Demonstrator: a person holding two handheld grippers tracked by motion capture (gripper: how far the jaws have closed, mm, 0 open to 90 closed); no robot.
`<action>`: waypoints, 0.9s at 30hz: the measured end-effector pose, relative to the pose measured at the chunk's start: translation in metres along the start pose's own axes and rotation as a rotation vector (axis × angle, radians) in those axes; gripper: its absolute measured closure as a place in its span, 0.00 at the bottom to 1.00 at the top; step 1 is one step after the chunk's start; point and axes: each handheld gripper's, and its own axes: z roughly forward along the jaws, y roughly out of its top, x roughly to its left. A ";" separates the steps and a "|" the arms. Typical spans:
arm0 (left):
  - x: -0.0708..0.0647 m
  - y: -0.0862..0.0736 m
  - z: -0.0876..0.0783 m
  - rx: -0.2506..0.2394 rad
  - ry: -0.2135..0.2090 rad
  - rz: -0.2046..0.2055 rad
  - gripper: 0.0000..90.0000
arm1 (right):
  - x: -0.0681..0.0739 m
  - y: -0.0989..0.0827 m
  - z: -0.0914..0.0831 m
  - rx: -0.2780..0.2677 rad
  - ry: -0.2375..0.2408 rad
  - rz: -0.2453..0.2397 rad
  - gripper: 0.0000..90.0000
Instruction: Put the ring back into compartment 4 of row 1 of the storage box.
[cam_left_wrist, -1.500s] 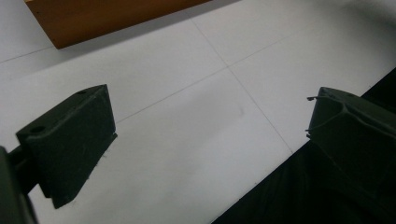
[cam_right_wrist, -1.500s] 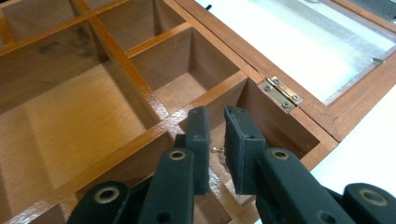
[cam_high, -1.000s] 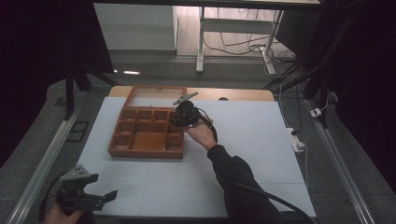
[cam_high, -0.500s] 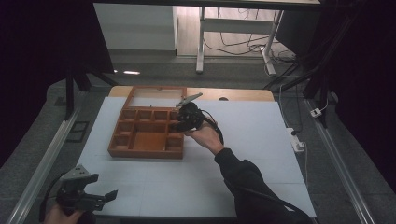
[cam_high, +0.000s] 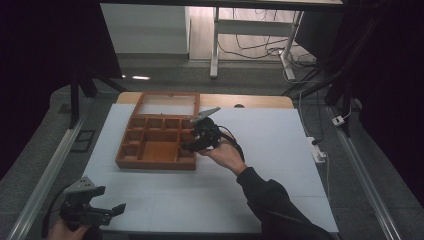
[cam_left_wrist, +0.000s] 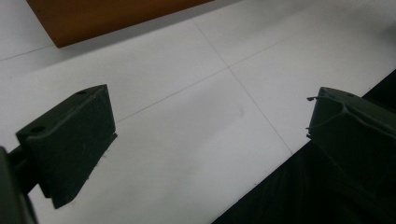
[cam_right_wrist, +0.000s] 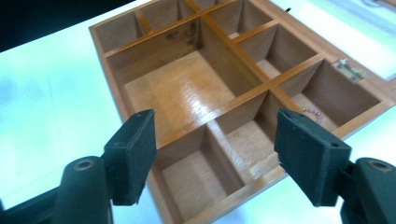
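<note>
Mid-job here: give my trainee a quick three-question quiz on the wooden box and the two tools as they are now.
1. True or false: the right tool grips a wall of the wooden box.
2. Which stands open behind the compartments: A) the lid, B) a drawer?
3. Fill in: the left tool hovers over the white ____.

Key: 1 false, its jaws stand apart above the compartments, having just been opening, nothing between them. 2 A. 3 table.
</note>
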 end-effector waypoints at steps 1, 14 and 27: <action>0.000 0.000 0.000 -0.001 0.000 0.002 0.01 | 0.001 -0.002 0.000 0.000 0.005 0.002 0.32; 0.000 0.000 -0.001 -0.008 -0.004 0.001 0.01 | 0.011 -0.023 -0.007 0.017 0.001 0.008 0.14; 0.000 -0.001 -0.002 -0.013 -0.005 0.001 0.01 | 0.020 -0.035 -0.020 0.022 0.020 0.001 0.08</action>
